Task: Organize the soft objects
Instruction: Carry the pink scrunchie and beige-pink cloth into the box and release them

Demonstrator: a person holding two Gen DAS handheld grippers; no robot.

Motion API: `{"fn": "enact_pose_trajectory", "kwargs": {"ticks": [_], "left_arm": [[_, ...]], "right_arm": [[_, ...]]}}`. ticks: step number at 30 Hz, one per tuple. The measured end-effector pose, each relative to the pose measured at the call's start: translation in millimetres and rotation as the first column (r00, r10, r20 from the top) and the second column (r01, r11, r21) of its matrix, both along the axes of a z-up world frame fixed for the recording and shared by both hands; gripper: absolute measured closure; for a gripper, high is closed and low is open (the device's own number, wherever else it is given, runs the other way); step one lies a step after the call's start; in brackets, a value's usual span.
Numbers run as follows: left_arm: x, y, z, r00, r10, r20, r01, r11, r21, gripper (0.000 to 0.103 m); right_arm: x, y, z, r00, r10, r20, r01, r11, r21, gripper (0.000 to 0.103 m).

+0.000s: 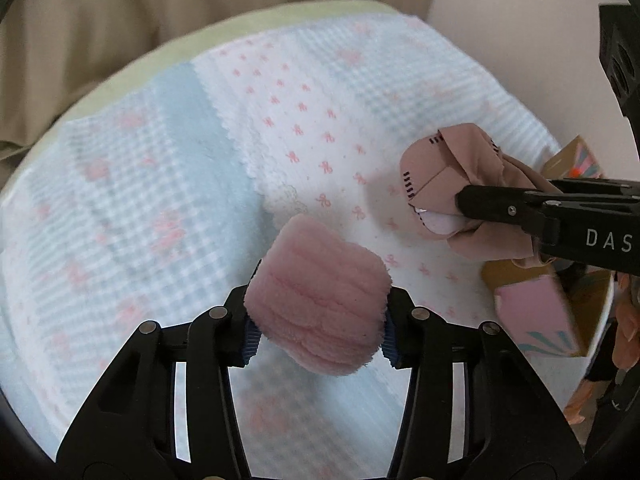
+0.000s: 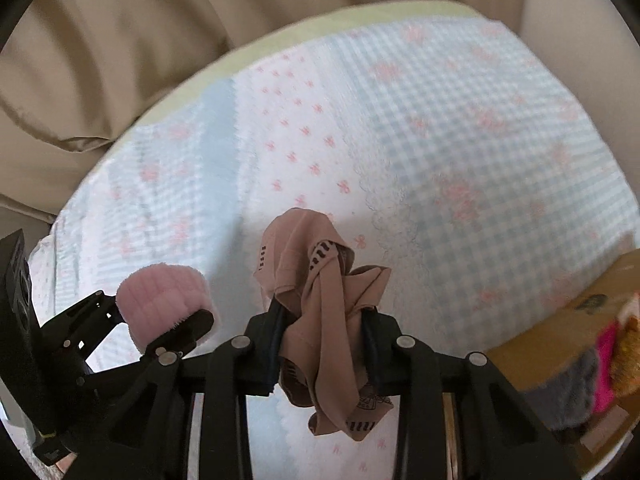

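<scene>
Pink fluffy sock (image 1: 318, 294) clamped between left gripper (image 1: 318, 330) fingers, above blue-and-white checked blanket (image 1: 160, 184) with pink bows. Left wrist view: right gripper (image 1: 460, 202), lettering "DAS" legible, rest cut off, pinches one tan garment (image 1: 436, 172); cardboard box (image 1: 556, 312) partly hidden at right. Right wrist view: tan garment dangles from closed fingers; box contents blurred.

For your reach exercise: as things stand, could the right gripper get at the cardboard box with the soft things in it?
Probably yes. The cardboard box sits close by on the right gripper's own side, nothing between. But it is shut on the tan garment, so it cannot grasp anything else.
</scene>
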State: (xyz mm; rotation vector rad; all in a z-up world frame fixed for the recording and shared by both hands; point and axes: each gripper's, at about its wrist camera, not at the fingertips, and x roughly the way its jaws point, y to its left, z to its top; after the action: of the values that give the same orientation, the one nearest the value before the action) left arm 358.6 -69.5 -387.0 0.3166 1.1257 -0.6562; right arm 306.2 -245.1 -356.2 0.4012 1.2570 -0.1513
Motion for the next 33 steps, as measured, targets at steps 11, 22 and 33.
{"fn": "enact_pose_trajectory", "kwargs": {"ticks": [11, 22, 33], "left_arm": [[-70.8, 24.5, 123.3, 0.993, 0.085, 0.086, -0.081, 0.995, -0.053, 0.060], [-184.6, 39.4, 231.1, 0.965, 0.220, 0.142, -0.204, 0.971, -0.122, 0.060], [-252.0, 0.7, 244.1, 0.946, 0.304, 0.113, -0.290, 0.948, -0.128, 0.060]], "right_arm": [[-62.9, 36.8, 125.1, 0.991, 0.042, 0.124, -0.033, 0.997, -0.068, 0.073], [-166.6, 51.3, 207.7, 0.976, 0.106, 0.189, -0.090, 0.992, -0.091, 0.073], [-226.4, 16.0, 227.2, 0.966, 0.148, 0.214, -0.136, 0.988, -0.073, 0.073]]}}
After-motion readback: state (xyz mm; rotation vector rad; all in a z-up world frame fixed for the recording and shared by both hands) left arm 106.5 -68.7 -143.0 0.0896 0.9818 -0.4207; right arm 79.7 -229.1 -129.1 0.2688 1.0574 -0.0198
